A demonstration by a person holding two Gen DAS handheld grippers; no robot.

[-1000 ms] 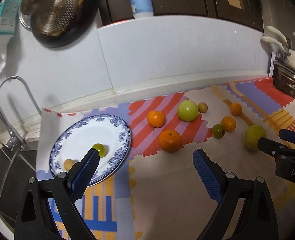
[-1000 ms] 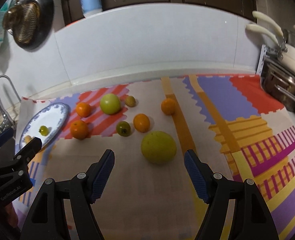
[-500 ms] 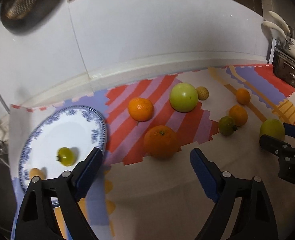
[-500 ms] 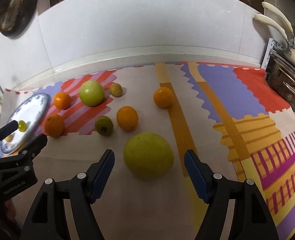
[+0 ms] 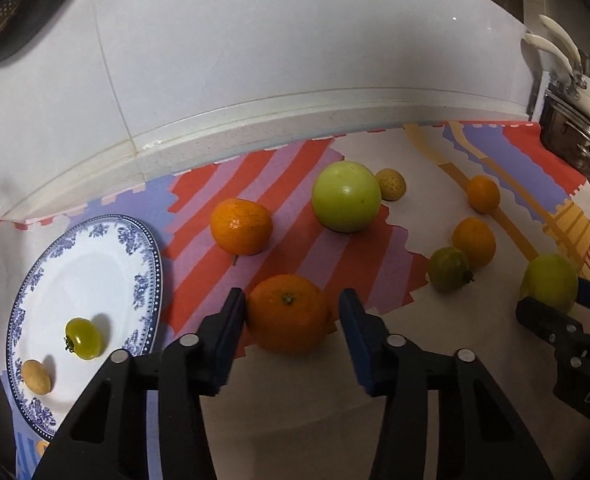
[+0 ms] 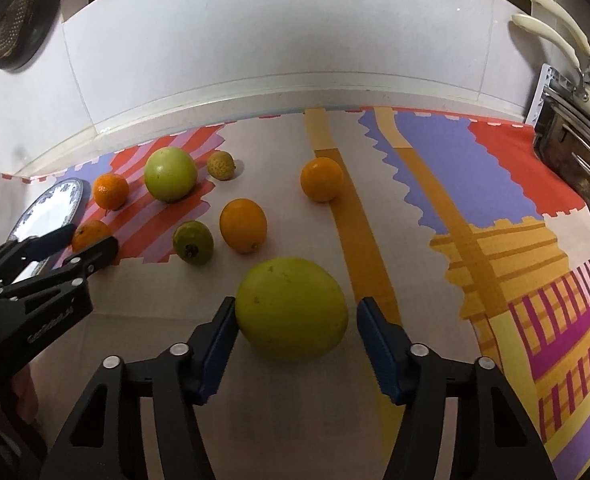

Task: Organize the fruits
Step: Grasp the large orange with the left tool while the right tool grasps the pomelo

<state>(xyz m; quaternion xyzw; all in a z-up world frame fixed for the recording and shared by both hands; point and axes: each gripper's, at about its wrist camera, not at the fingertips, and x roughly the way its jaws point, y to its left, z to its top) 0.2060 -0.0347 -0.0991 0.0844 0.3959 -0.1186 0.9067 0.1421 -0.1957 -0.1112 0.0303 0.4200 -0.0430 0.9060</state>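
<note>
Patterned mat (image 6: 475,184): spread over the desk, printed in red, purple, orange and yellow blocks and stripes on a pale ground, with a notched edge along the back.
White backsplash (image 5: 295,60): a glossy panel with a raised ledge at its foot is seen behind the mat.
Dark round pan (image 6: 19,24): hung at upper left, a perforated metal strainer nested in it.
Steel pots (image 5: 583,120): stacked at the far right edge; two cream handles (image 6: 551,28) are seen above them.
</note>
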